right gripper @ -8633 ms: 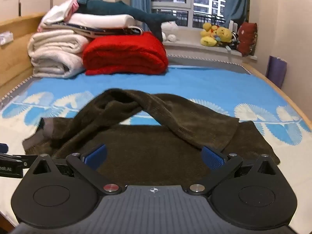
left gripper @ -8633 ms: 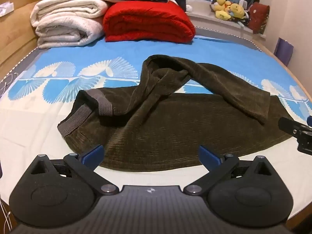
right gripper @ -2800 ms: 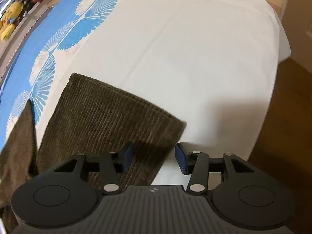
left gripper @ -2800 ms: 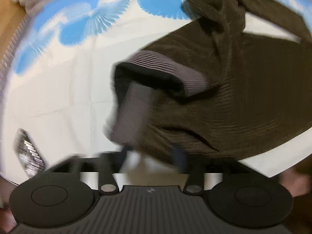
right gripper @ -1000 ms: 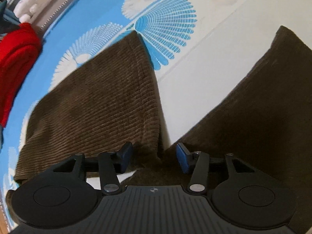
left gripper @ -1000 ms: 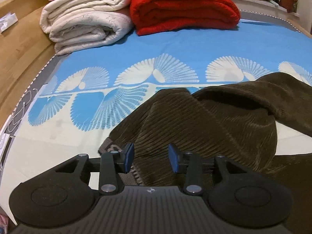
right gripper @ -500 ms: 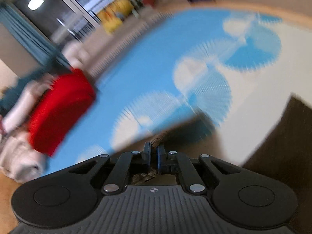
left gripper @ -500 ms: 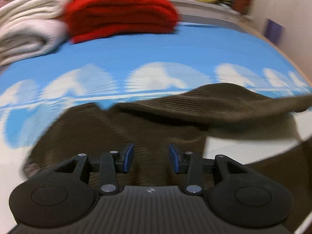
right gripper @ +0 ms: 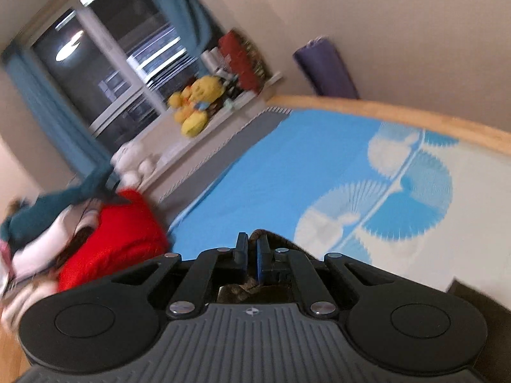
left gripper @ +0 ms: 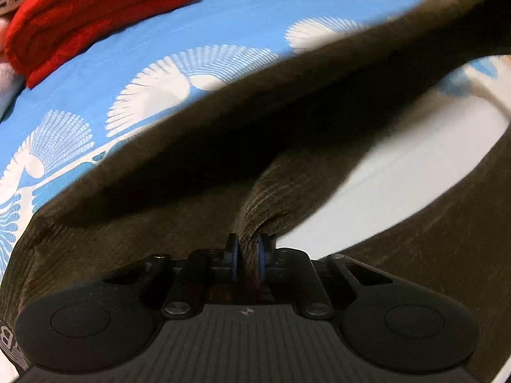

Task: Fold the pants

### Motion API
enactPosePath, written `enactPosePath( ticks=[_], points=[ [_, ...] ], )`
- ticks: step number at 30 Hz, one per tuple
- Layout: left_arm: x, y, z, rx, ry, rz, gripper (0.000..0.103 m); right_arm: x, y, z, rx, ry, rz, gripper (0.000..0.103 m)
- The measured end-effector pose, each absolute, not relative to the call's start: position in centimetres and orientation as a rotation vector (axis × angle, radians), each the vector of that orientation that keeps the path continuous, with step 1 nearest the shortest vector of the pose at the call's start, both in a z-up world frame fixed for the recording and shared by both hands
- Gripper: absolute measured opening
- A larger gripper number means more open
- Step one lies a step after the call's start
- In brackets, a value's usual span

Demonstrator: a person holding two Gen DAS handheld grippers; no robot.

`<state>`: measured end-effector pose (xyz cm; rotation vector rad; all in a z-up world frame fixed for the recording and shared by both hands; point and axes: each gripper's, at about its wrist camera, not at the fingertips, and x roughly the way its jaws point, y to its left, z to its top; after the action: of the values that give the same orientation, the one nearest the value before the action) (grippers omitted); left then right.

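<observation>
Pants (left gripper: 198,146) after both tongs have just closed: left gripper (left gripper: 246,253) pinching a corduroy fold, right gripper (right gripper: 251,255) pinching cloth beneath it, ready for folding.

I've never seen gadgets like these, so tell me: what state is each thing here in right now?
Left gripper: shut on the pants, jaws just closed.
Right gripper: shut on the pants.
Pants: one leg lifted off the bed, unfolded.
Red blanket: folded.
Curtains: drawn open.
</observation>
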<state>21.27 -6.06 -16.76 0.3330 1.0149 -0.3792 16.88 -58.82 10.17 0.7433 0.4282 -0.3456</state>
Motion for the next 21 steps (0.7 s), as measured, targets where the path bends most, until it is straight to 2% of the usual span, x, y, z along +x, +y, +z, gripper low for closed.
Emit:
enactPosePath(
  ticks=[4, 7, 12, 14, 17, 21],
  points=[
    [21.2, -4.2, -14.9, 0.355, 1.012, -0.469, 0.012, 21.7, -59.6, 9.7, 0.711, 0.320, -0.425, 0.000],
    [20.3, -3.5, -15.2, 0.404, 1.045, -0.569, 0.015, 24.4, -59.7, 6.8, 0.661, 0.406, -0.500, 0.003],
    [19.4, -2.4, -15.7, 0.427, 1.028, -0.601, 0.018, 22.2, -58.7, -3.4, 0.737, 0.558, -0.516, 0.005],
    [19.5, -2.1, -15.5, 0.392, 1.033, -0.588, 0.019, 20.6, -58.8, -8.8, 0.802, 0.648, -0.560, 0.014],
    [19.2, -2.4, -15.2, 0.394, 1.031, -0.572, 0.019, 19.4, -58.8, -15.1, 0.920, 0.730, -0.566, 0.015],
    [19.2, -2.7, -15.3, 0.399, 1.034, -0.554, 0.019, 20.7, -58.7, -19.1, 0.989, 0.774, -0.509, 0.019]
  ],
)
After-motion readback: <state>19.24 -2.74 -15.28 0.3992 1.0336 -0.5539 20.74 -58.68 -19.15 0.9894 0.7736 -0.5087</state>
